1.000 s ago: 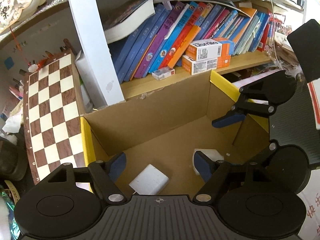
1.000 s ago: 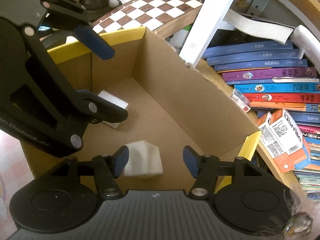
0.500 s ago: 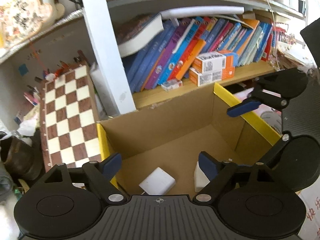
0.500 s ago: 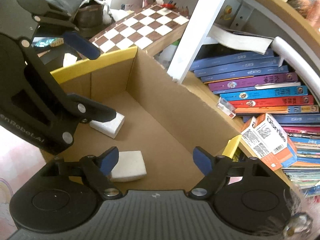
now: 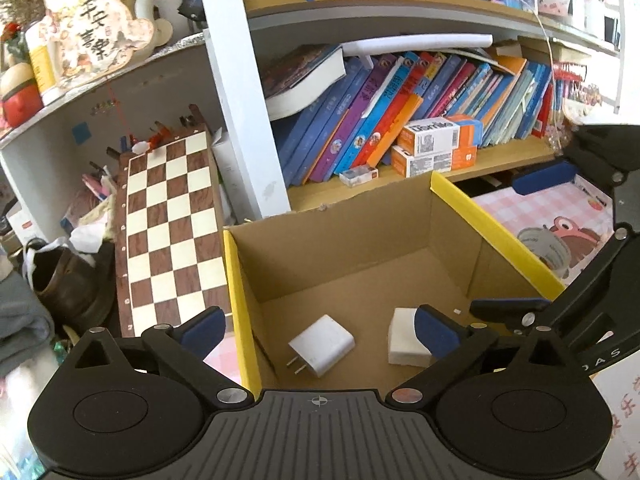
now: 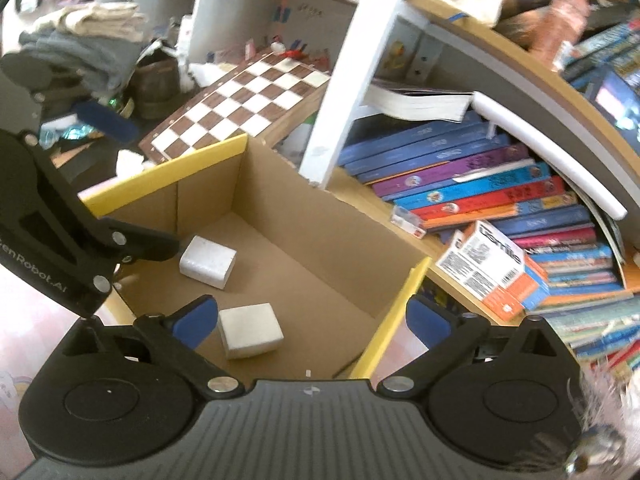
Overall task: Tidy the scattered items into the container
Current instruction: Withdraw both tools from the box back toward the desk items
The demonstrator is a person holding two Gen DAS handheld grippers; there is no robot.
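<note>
Two white things lie on the cardboard box [image 5: 452, 224] floor: a plug charger [image 5: 322, 345], hard and smooth, best pinched across its flat sides, and a light block [image 6: 250, 330]. Left tongs [image 5: 316, 326] and right tongs [image 6: 310, 318] have just been opening; both gape empty.

One cardboard box [image 5: 452, 236] holds two white items: one charger plug [image 5: 322, 345] on the left and one foam block [image 5: 404, 338] on the right. One chessboard [image 5: 168, 232] leans at far left. Two orange-and-white cartons [image 5: 438, 148] sit stacked on the far shelf.
</note>
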